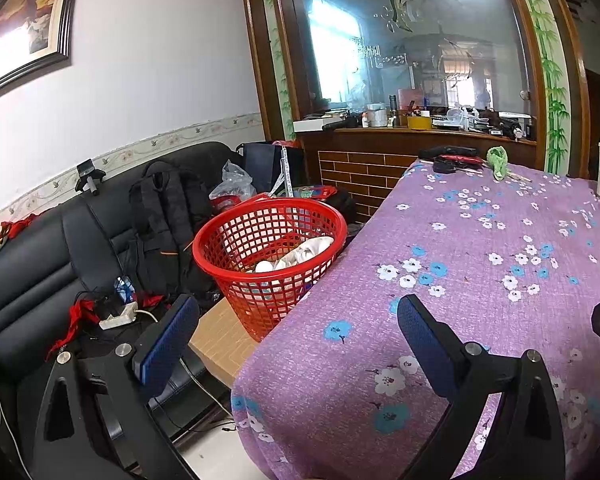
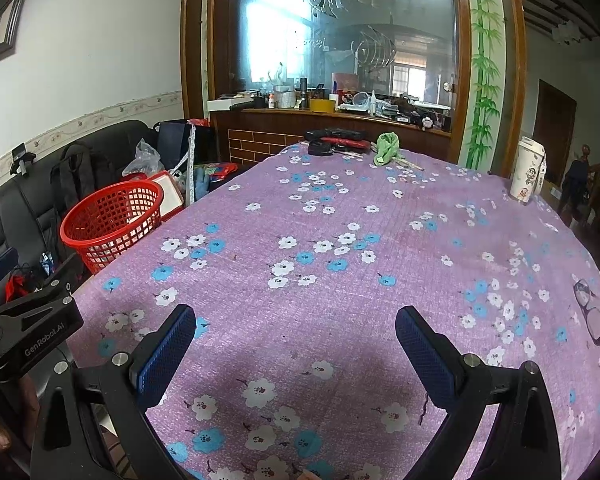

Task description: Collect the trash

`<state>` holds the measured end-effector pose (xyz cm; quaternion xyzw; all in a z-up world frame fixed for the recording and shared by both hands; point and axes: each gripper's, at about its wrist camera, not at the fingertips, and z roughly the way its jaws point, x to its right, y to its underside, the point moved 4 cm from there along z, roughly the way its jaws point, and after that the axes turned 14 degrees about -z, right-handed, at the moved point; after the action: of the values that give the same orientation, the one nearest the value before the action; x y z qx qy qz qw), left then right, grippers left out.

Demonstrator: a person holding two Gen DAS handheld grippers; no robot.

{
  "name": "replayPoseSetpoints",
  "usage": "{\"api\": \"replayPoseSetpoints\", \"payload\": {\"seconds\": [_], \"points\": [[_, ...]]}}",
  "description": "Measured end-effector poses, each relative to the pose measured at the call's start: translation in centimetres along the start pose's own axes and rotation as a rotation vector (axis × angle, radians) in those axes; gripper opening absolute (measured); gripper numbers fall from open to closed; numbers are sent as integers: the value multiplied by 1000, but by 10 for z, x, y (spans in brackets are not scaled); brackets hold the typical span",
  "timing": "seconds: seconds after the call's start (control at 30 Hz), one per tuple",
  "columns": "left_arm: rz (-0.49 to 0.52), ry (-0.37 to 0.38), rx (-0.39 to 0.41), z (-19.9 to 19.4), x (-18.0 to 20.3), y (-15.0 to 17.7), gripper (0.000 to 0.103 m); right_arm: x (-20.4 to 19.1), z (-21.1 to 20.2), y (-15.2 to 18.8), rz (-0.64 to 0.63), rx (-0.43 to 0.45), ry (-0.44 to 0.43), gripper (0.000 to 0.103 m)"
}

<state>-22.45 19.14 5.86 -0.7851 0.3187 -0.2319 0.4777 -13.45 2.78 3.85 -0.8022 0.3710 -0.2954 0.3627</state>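
Two hand-held grippers with black frames and blue textured pads hover over a counter covered by a purple cloth [image 2: 380, 216] printed with white and blue flowers. The left hand-held gripper [image 1: 296, 320] has its jaws spread wide and holds nothing; it sits at the counter's left edge, one finger over the cloth and the other out past the edge. The right hand-held gripper [image 2: 294, 330] is likewise spread wide and empty, above the near middle of the cloth. Just beside the counter's left edge stands a red plastic lattice basket [image 1: 268, 248] on a light wooden surface, with crumpled white trash [image 1: 300, 256] lying inside it. At the far end of the counter lie a crumpled green cloth [image 2: 386, 148] and some flat black and red items [image 2: 338, 142]. A tall white printed cup [image 2: 528, 176] stands near the right edge. A black leather sofa [image 1: 32, 272] with a black backpack [image 1: 164, 216] on it sits behind the basket.
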Motion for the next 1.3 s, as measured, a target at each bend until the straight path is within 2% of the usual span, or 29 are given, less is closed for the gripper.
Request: {"api": "replayPoseSetpoints", "payload": {"seconds": [1.3], "points": [[35, 22, -9, -3, 7, 3, 99, 0, 6, 5, 7, -17, -7, 101]]}}
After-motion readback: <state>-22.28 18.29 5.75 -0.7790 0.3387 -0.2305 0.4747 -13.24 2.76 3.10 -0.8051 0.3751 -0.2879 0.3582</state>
